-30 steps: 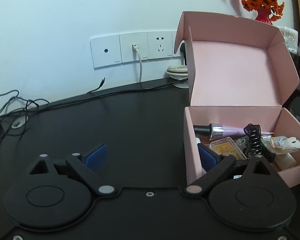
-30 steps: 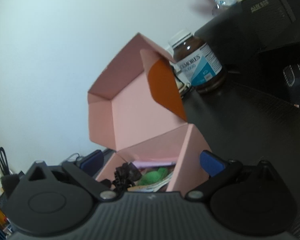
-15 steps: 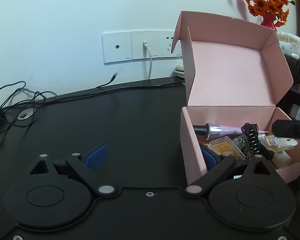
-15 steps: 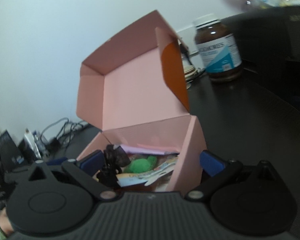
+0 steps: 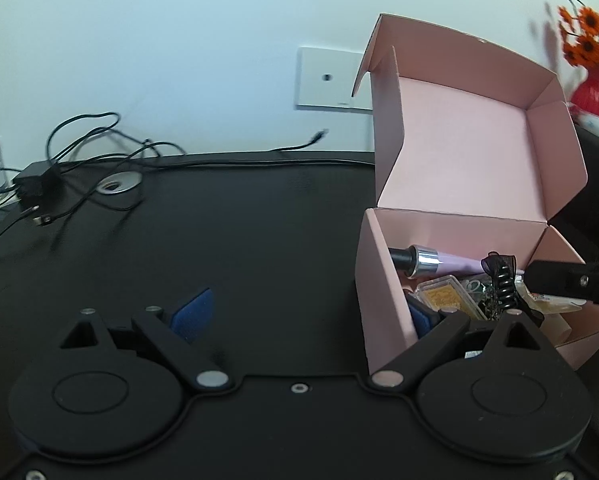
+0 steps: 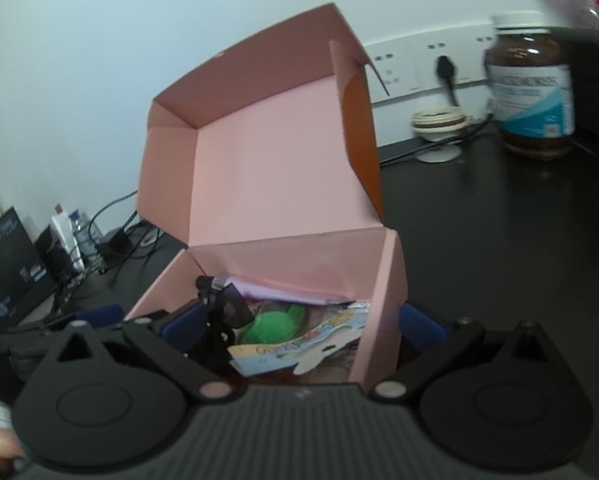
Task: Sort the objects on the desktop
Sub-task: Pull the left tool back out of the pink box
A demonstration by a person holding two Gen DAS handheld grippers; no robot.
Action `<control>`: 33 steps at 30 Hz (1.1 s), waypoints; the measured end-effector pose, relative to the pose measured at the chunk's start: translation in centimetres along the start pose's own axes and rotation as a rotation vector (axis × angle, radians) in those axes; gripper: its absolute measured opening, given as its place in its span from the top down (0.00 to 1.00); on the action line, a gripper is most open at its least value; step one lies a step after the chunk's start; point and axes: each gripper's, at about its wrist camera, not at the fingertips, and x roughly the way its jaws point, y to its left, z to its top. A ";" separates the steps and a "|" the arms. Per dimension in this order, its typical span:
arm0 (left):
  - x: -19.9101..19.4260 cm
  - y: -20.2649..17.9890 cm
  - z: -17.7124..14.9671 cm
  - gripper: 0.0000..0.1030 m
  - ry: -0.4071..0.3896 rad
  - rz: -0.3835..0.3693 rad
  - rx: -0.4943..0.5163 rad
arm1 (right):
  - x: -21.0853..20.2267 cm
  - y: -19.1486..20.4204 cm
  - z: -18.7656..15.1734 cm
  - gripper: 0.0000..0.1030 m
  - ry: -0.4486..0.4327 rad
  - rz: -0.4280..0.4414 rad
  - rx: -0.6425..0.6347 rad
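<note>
**Pink cardboard box straddled by two open grippers**

Pink cardboard box (image 5: 383, 280), lid raised upright, is set on a black desktop (image 5: 259, 240) near a white wall. Its contents are seen to include a pink tube with a silver collar (image 5: 439, 263), a yellow item in a clear case (image 5: 447, 298), a black hair clip (image 5: 503, 280), a green plush item (image 6: 271, 326) and a printed card packet (image 6: 299, 350).

Left gripper (image 5: 305, 314): jaws are spread wide and nothing is held. One blue-padded finger (image 5: 193, 312) is placed over the bare desktop outside the box; the other is set inside, just behind the box's left wall. Contact with that wall cannot be confirmed.

Right gripper (image 6: 299, 322): jaws are likewise spread wide, with nothing clamped. Its left finger (image 6: 183, 322) is lowered inside the box beside the hair clip; its other finger is placed outside the right wall. The box wall is thus straddled. Whether the clip is touched cannot be told. In the left wrist view, a black part of this gripper is seen entering from the right edge above the contents.

Also recorded: a brown supplement bottle (image 6: 531, 88) standing well apart on the desktop, wall sockets (image 6: 419, 64), loose black cables (image 5: 79, 160), and orange flowers in a red vase (image 5: 591, 64).
</note>
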 end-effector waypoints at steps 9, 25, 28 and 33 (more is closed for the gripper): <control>0.1 2.5 0.2 0.10 -0.001 -0.025 -0.073 | 3.3 2.3 0.6 0.01 -0.009 0.025 -0.030; 0.2 4.6 0.2 0.08 -0.004 -0.130 -0.176 | 3.8 2.2 0.2 0.01 -0.042 0.092 0.013; 0.3 5.4 0.1 0.07 -0.006 -0.124 -0.225 | 3.9 2.4 0.2 0.01 -0.044 0.091 0.010; 0.0 5.2 0.2 0.03 -0.016 -0.102 -0.218 | 3.6 1.9 0.0 0.01 -0.052 0.112 0.032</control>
